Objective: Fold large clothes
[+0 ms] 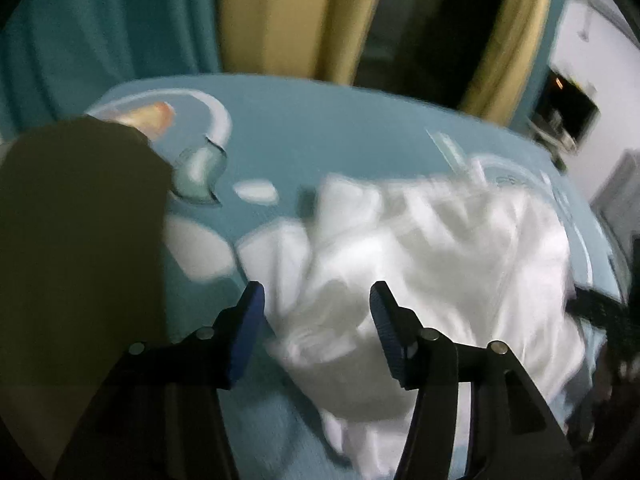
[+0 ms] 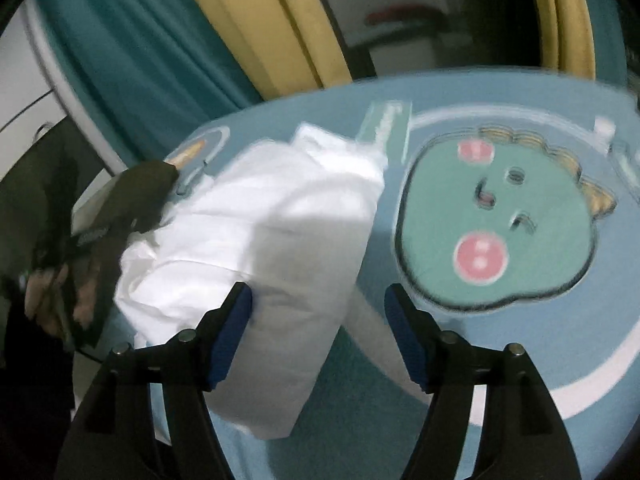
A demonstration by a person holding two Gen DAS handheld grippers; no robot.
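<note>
Garment (image 1: 420, 240) lies crumpled on the bedspread (image 1: 320, 120) — left gripper (image 1: 316, 308) and right gripper (image 2: 318, 308) both wide open, empty; next, likely grasp an edge.

Teal curtain (image 2: 132, 60) beside yellow curtain (image 2: 280, 28); blue cartoon bedspread (image 2: 492, 332); dim light.

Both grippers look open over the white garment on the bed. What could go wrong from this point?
The white garment lies bunched, so the left gripper may pinch several layers at once. A dark garment touches its edge and could get dragged along. Both views are blurred, so the right gripper could miss a true hem.
</note>
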